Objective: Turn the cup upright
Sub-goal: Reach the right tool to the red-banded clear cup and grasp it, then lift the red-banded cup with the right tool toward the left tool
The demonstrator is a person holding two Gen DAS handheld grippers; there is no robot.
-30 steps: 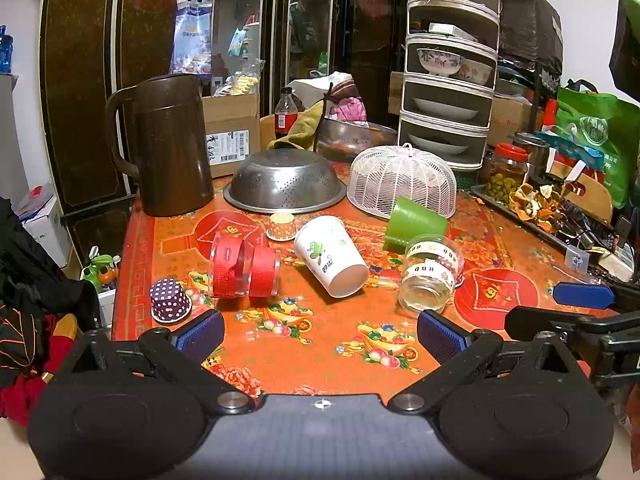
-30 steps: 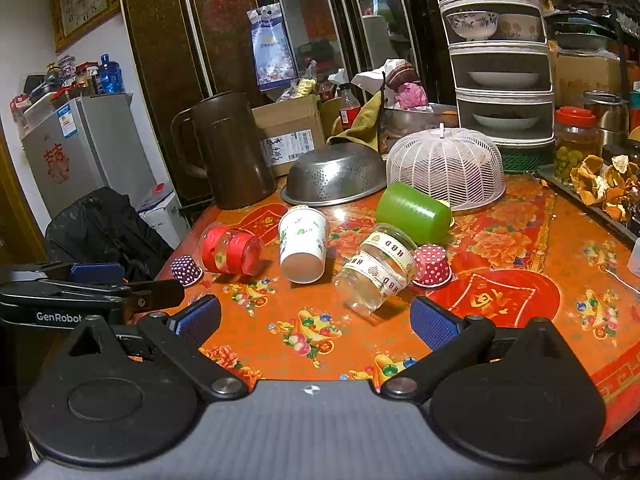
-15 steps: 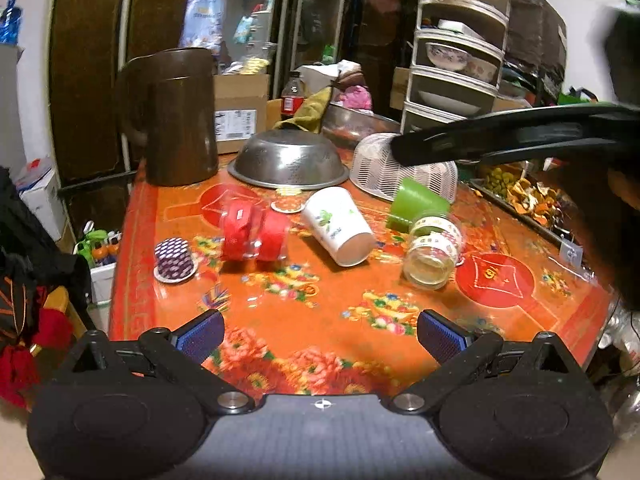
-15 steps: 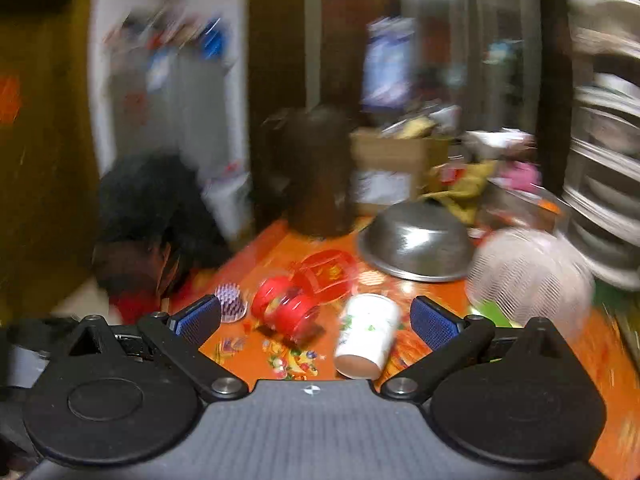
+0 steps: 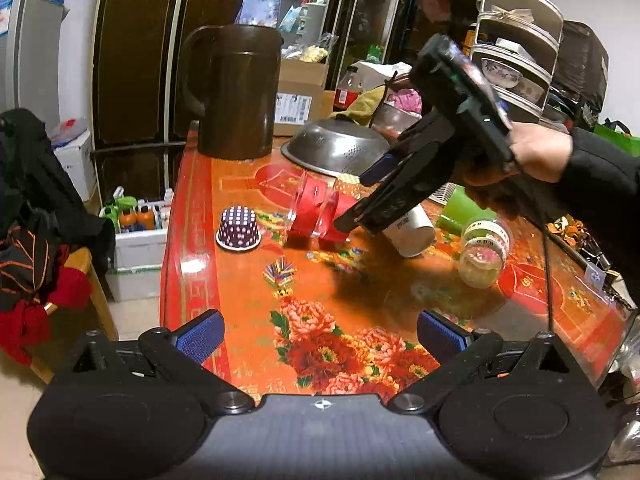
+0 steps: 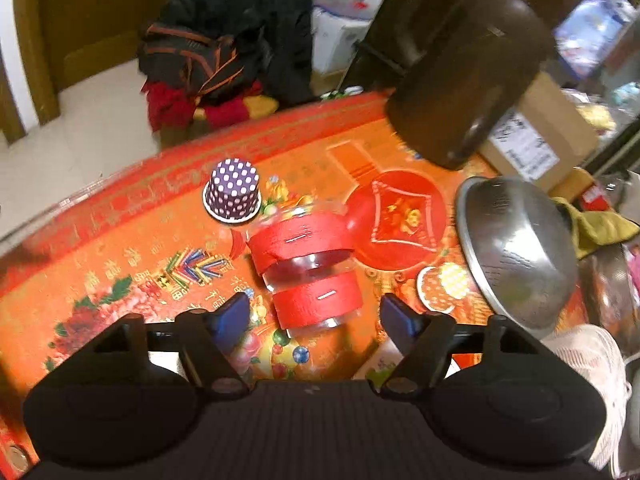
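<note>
A clear cup with two red bands (image 6: 308, 268) lies on its side on the orange flowered table (image 6: 120, 240); it also shows in the left wrist view (image 5: 316, 212). My right gripper (image 6: 316, 318) is open, reaching down over the cup with one finger on each side of its near end, not closed on it. In the left wrist view the right gripper (image 5: 360, 200) comes in from the right, held by a hand. My left gripper (image 5: 320, 334) is open and empty over the table's near edge.
A purple dotted cupcake cup (image 5: 239, 227) sits left of the red cup. A white paper cup (image 5: 408, 230), a green cup (image 5: 460, 212) and a clear jar (image 5: 482, 250) lie to the right. A brown pitcher (image 5: 236, 92) and a steel colander (image 5: 336, 146) stand behind.
My right gripper has swung across the table and come down over the red-banded cup. My left gripper has drawn back toward the table's near left edge.
</note>
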